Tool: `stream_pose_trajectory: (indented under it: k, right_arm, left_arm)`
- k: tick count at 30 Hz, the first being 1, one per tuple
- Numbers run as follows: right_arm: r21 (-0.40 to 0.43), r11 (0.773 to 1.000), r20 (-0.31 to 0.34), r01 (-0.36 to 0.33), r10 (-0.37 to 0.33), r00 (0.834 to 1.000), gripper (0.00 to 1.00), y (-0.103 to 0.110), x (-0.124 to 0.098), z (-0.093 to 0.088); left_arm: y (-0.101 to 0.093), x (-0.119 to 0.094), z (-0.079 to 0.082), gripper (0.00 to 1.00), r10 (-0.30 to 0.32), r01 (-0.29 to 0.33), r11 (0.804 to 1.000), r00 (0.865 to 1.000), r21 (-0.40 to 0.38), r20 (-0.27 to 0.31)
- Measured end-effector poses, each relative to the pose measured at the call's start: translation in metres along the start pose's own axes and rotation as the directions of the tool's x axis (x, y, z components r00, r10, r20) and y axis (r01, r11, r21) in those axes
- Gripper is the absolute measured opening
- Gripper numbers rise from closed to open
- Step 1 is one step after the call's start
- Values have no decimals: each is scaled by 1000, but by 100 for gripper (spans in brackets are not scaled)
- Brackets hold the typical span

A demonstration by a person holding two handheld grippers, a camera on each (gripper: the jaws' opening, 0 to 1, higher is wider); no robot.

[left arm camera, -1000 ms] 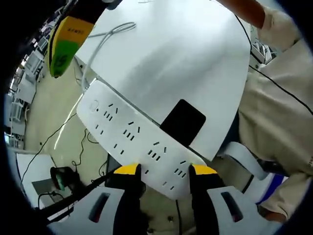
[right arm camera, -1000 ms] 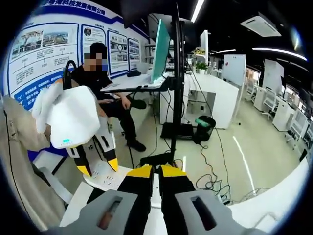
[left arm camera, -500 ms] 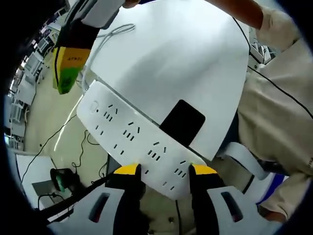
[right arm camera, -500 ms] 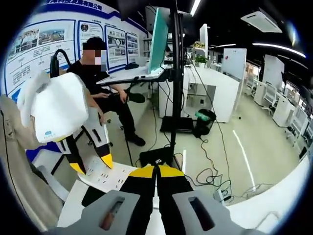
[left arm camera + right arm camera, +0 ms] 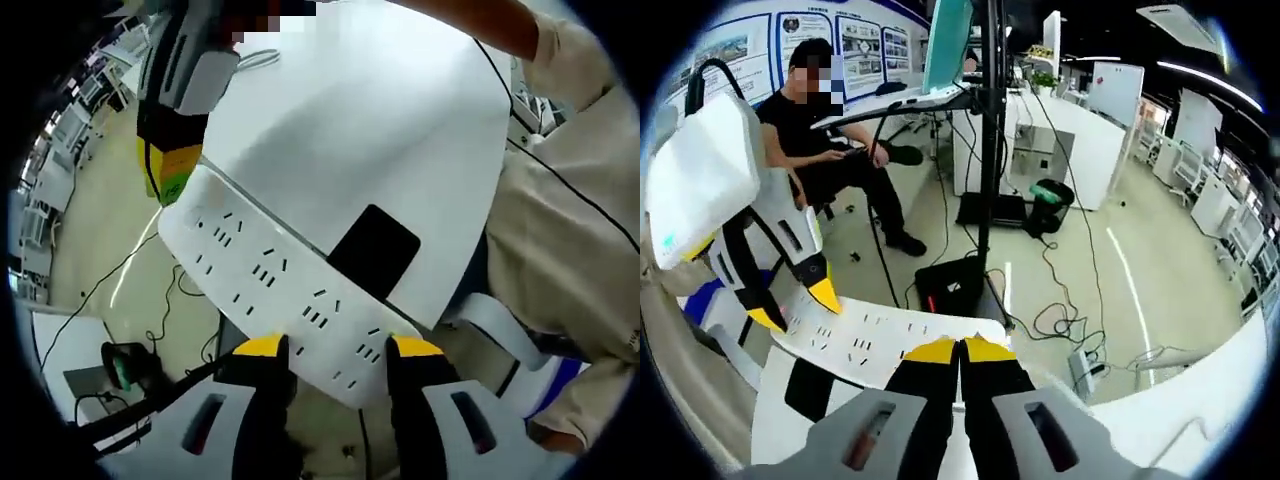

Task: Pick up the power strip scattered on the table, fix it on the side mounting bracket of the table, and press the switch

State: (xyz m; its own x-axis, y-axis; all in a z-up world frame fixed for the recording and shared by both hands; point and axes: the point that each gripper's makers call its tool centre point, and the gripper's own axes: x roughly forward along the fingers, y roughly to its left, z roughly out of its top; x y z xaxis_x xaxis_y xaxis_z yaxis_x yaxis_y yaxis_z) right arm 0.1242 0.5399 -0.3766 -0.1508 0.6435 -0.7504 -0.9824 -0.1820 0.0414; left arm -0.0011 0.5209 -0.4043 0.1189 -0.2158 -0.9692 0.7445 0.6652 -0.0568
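Observation:
The white power strip (image 5: 275, 275) lies along the edge of the white table (image 5: 370, 110), its sockets facing me. A black mounting bracket (image 5: 375, 250) sits just behind it. My left gripper (image 5: 338, 347) is shut on the strip's near end, one yellow tip on each long side. The right gripper (image 5: 170, 170) comes down from the upper left to the strip's far end, beside the switch (image 5: 195, 215); I cannot tell if it touches. In the right gripper view its jaws (image 5: 960, 350) are shut just above the strip (image 5: 880, 335), and the left gripper (image 5: 790, 305) holds the other end.
A person's beige sleeve (image 5: 570, 200) stands close on the right. A white cable (image 5: 245, 60) lies on the far tabletop. Beyond the table edge are a black monitor pole (image 5: 990, 150), floor cables (image 5: 1060, 310), a green bin (image 5: 1048, 195) and a seated person (image 5: 830, 130).
The right gripper has dropped from above the table corner down to the strip's switch end. The left gripper and the strip have stayed put.

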Motion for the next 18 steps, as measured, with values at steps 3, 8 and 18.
stream_pose_trajectory:
  k: [3,8,18]
  right_arm:
    - [-3,1000,-30,-13,13,999,0,6,5,-5]
    - [-8,1000,-60,-15,15,998,0,4,14,-9]
    - [-22,1000,-100,-16,14,995,0,4,20,-14]
  left_arm:
    - [0,0,0,43,-1,1,1000,1000,-1,4]
    - [1,0,-1,43,-2,2,1000,1000,0,9]
    - [16,0,-7,43,-3,3,1000,1000,2,-2]
